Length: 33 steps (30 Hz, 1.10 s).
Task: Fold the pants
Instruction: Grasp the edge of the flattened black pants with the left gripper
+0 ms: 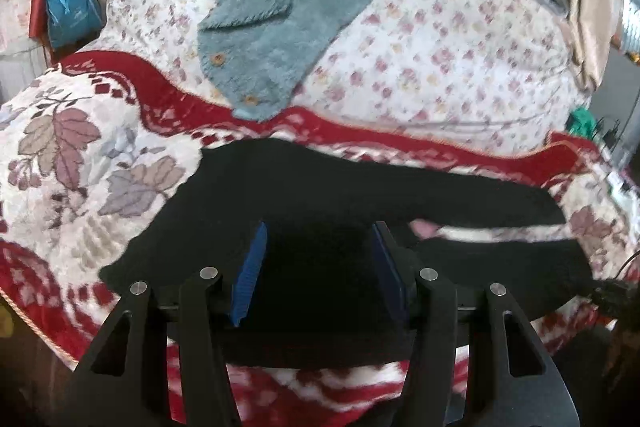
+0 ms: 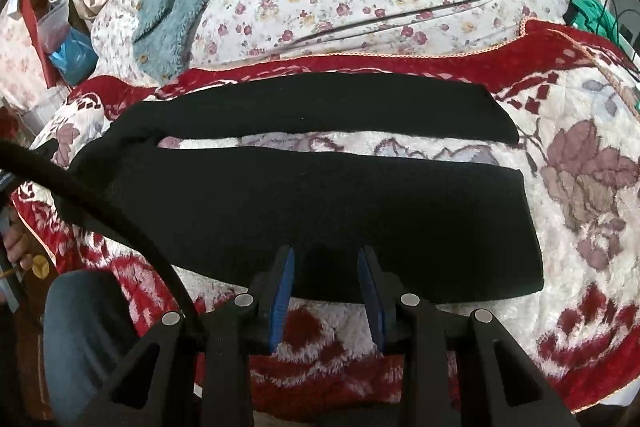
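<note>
while the black pants (image 2: 320, 187) lie flat across frame centre on the red floral blanket (image 2: 580, 187), we see both grippers gapped. left gripper (image 1: 320, 251) over the waist, right gripper (image 2: 326, 267) at the near leg's edge, neither gripping.

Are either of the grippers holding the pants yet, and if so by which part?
Nothing held. Both the left gripper and right gripper stand open over the black pants, with no fabric pinched between the pads.
</note>
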Motion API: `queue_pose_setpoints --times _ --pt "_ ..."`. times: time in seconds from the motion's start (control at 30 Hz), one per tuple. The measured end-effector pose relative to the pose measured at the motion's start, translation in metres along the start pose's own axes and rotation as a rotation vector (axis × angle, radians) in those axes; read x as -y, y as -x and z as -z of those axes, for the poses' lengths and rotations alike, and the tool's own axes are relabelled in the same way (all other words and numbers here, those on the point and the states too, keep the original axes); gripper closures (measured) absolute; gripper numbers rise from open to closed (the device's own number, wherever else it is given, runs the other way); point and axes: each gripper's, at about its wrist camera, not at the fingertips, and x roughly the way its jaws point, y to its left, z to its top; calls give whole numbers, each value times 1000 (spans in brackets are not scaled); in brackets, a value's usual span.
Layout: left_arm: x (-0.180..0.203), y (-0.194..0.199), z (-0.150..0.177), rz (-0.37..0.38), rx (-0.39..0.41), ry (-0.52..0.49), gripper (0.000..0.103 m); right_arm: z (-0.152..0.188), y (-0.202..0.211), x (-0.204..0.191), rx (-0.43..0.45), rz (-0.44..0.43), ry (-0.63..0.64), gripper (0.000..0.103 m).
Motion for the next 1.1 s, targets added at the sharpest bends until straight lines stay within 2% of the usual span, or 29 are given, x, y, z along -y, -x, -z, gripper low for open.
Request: queue_pose_setpoints --times 0.03,0.1,0.17,0.3,0.4,0.5,0.57,0.63,0.83,1.0,1.1 --pt "-3 -1 0 9 -10 -1 50 -1 -1 0 -2 3 6 72" --pt "-13 -4 -2 89 -42 8 50 -1 -1 1 -1 -1 5 72" --pt "-26 -9 -10 131 -75 16 50 -2 0 4 7 -20 -6 72" --pt "-56 -28 -41 94 -106 2 50 -2 1 13 15 -53 -44 72" --pt "-88 -51 -76 136 -139 1 50 -3 -1 14 11 -64 -57 72" --pt "-112 -90 -101 119 -208 -99 50 -3 -5 13 -3 -66 -51 72" --pt "-127 -123 -106 111 -298 -127 50 -4 -7 12 -11 -61 -46 72" --pt "-137 -151 -103 143 -373 -134 50 -4 -9 12 -21 -61 -52 72" --pt "-137 -189 -92 150 -424 -229 50 -5 -15 12 -45 -43 -55 72" --pt "-147 -205 -100 175 -416 -247 50 -6 -19 9 -61 -20 -50 72" --pt "-147 -217 -100 210 -440 -258 50 -6 -19 10 -61 -15 -58 72"
